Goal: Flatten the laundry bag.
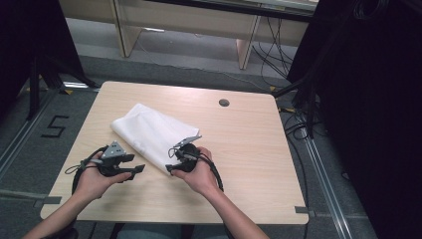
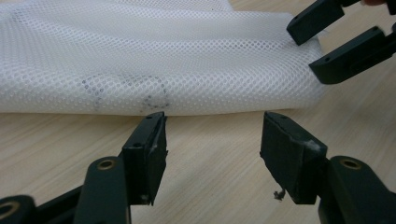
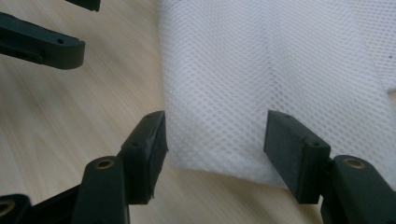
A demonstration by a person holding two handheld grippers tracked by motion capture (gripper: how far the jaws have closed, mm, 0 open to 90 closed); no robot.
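- Floor left of counter (image 1: 249,164): grey, with a black "5" mark (image 1: 53,126); dark stand legs beyond it.
- Left tool (image 1: 130,165): held low over the counter's near-left part, jaws apart, nothing between them. Grey three-cornered plate on top, cable looping off by the wrist.
- Left gripper view: left tool (image 2: 212,140) aimed at the long side edge of the mesh (image 2: 154,60); edge lies just ahead of the jaw tips, not yet between them. Bare wood under the gap.
- Mesh (image 1: 152,132): white, fine honeycomb net, soft and semi-sheer, folded flat into a long strip. Long axis runs from far-left to near-right across the counter's middle. Faint grey ring-shaped print showing through the layers in the left gripper view.
- Key relation: mesh lies to the right of and ahead of the left tool, left of and ahead of the right tool; near end sits at the right tool, so right hand nearer to a grab.
- Right tool (image 1: 171,158): at the near end of the mesh, jaws apart, not clamped.
- Right gripper view: right tool (image 3: 215,140) straddling the near corner of the mesh (image 3: 261,79); cloth between the jaws, edge slightly lifted off the wood.
- Likely next: pinch that corner; thin slack net probably bunches or slips, so deep bite advisable.
- Counter: pale wood laminate, smooth, round grommet (image 1: 224,102) at far middle.
- Right of counter: black curtain, cables on floor.
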